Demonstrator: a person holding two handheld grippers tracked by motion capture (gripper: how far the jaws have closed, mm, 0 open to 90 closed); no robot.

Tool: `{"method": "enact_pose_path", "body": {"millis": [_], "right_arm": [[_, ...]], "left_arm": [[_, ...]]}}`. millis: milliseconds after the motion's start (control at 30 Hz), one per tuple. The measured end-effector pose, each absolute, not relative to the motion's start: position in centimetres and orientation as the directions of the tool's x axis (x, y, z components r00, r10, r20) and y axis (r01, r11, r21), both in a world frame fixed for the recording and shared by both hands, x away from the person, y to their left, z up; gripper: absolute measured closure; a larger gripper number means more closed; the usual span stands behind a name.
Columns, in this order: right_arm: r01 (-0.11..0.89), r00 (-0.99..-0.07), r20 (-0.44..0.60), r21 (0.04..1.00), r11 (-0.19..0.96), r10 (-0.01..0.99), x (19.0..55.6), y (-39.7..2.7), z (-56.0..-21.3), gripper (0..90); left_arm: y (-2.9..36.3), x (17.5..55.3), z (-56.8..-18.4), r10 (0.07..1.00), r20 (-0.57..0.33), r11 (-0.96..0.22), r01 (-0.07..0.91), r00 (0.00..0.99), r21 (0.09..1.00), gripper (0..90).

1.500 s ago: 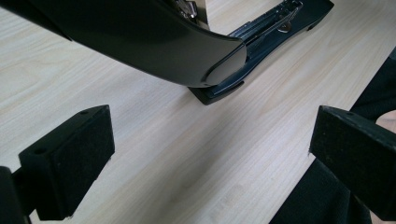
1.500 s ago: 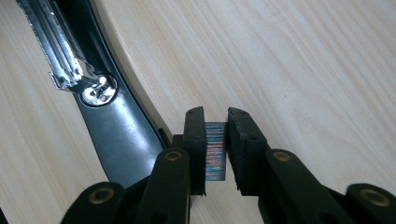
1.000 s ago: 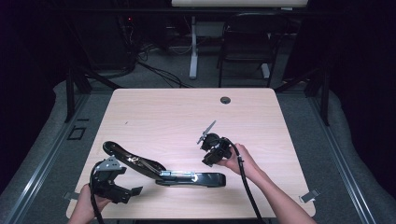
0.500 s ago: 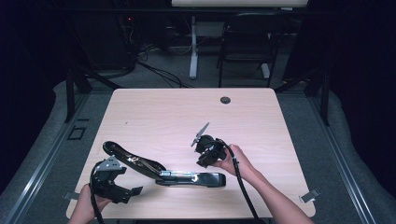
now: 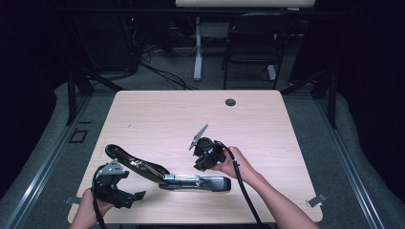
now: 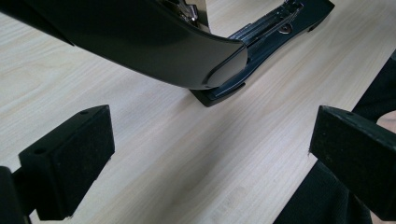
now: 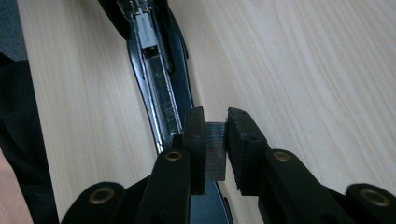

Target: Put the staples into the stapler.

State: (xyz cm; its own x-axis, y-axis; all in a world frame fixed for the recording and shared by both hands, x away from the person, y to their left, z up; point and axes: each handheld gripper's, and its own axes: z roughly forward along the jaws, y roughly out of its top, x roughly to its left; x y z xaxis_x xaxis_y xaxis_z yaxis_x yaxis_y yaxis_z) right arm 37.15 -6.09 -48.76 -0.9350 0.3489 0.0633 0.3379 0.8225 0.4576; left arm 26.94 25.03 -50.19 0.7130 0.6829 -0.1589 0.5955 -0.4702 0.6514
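Holding a strip of staples (image 7: 215,149) between its closed jaws, the right hand-held gripper (image 5: 204,160) hovers just above the near right part of the counter (image 5: 157,114), over the opened stapler (image 5: 165,171). The stapler lies along the near edge, its top arm swung up and away to the left, its magazine channel (image 7: 156,84) bare and facing up. In the right gripper view we see the strip pinched squarely between the pads, right above the near end of that channel.

The left hand-held gripper (image 5: 113,188) sits at the near left, its jaws spread wide with nothing between them, close beside the raised arm of the stapler (image 6: 154,51) but not touching it.

We judge the risks to lie in the narrow fit. The strip is brittle; if we squeeze harder or press it down askew, it may snap or shed staples across the counter. If it meets the channel's rim instead of its groove, it will ride up and jam. And nothing steadies the stapler: a push from the right could slide it, or the lifted arm could swing shut onto the strip.
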Motion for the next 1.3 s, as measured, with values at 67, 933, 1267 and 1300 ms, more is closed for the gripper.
{"method": "enact_pose_path", "body": {"millis": [67, 933, 1267, 1300], "right_arm": [[0.313, -0.944, 0.056, 0.469, 0.826, 0.326, 37.0, -5.8, -48.6, 78.3], [0.207, -0.977, 0.051, 0.476, 0.855, 0.208, 35.7, -4.3, -49.9, 78.1], [0.194, -0.98, 0.05, 0.465, 0.864, 0.193, 35.6, -4.2, -50.1, 78.0], [0.192, -0.98, 0.049, 0.467, 0.863, 0.192, 35.6, -4.1, -50.1, 78.0]], "left_arm": [[25.0, 26.9, -50.2, 0.683, -0.16, -0.47, 0.596, 0.713, 0.651, 0.0], [24.8, 26.9, -50.3, 0.679, -0.156, -0.478, 0.594, 0.717, 0.647, 0.0], [24.7, 27.0, -50.3, 0.677, -0.159, -0.482, 0.596, 0.718, 0.643, 0.1], [24.7, 27.0, -50.3, 0.677, -0.159, -0.482, 0.596, 0.718, 0.642, 0.0]]}}
